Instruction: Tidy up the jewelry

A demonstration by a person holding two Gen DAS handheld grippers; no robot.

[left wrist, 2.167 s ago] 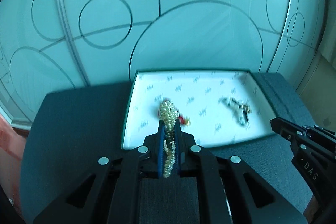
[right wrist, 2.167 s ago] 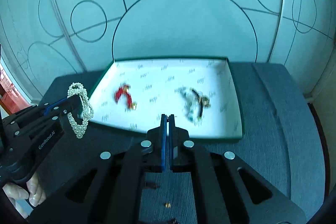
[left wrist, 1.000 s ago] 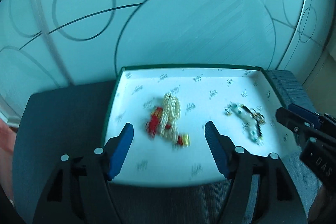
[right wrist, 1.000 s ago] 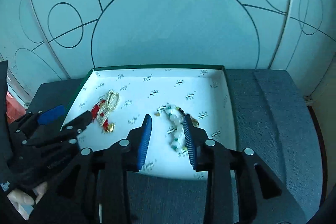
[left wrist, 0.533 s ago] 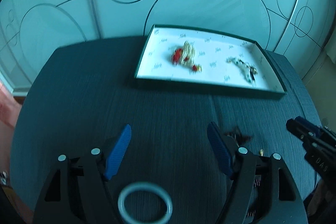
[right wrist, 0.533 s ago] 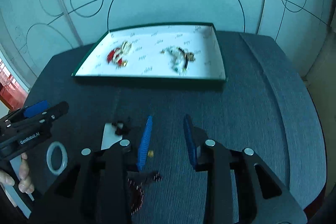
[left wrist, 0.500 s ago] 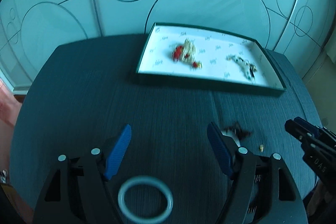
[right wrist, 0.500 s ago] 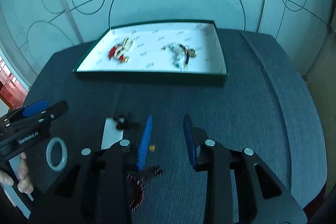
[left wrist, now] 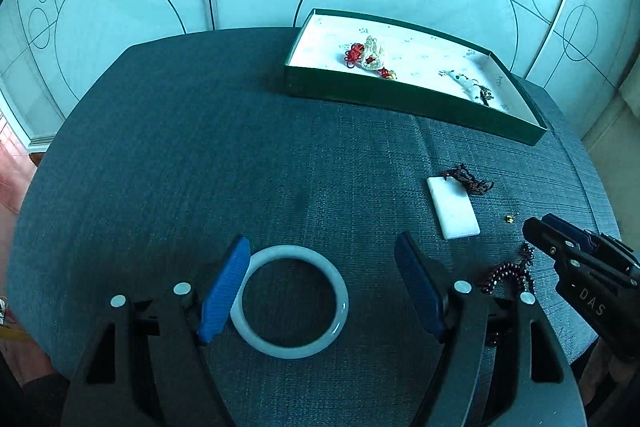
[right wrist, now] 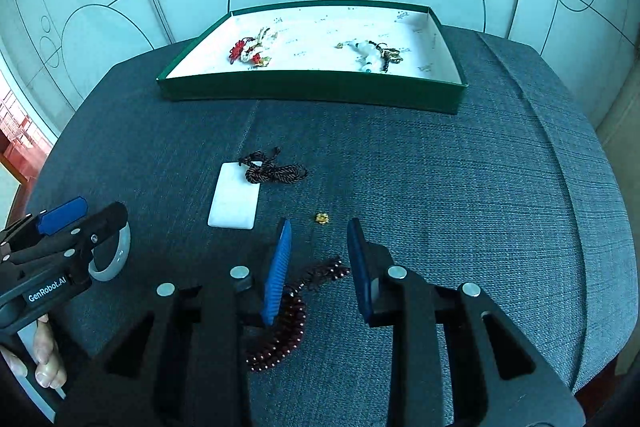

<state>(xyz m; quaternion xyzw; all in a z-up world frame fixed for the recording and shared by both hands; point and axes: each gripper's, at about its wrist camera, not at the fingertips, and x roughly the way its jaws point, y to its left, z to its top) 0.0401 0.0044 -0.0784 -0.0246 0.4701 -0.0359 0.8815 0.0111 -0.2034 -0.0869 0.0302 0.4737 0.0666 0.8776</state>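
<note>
My left gripper point(left wrist: 322, 251) is open and low over the table, straddling a white jade bangle point(left wrist: 292, 351) that lies flat; its left pad sits at the bangle's left rim. My right gripper point(right wrist: 319, 239) is open with a narrow gap, and a dark red bead string point(right wrist: 326, 271) lies on the table between and behind its fingers. A tiny gold piece point(right wrist: 322, 217) rests just ahead of its tips. The green box point(right wrist: 312, 87) at the back holds a pearl necklace with a red piece point(right wrist: 252, 47) and a white and dark beaded piece point(right wrist: 372, 55).
A white rectangular pendant point(right wrist: 236, 199) with a dark braided cord point(right wrist: 272, 171) lies left of my right gripper. The dark blue cloth table point(right wrist: 460, 187) is round and drops off at its edges. A person's hand point(right wrist: 44, 359) holds the left gripper point(right wrist: 100, 215).
The left gripper let the pearl necklace go in the box. Both grippers drew back from the box and sank toward the near table; the bangle now lies between the left fingers.
</note>
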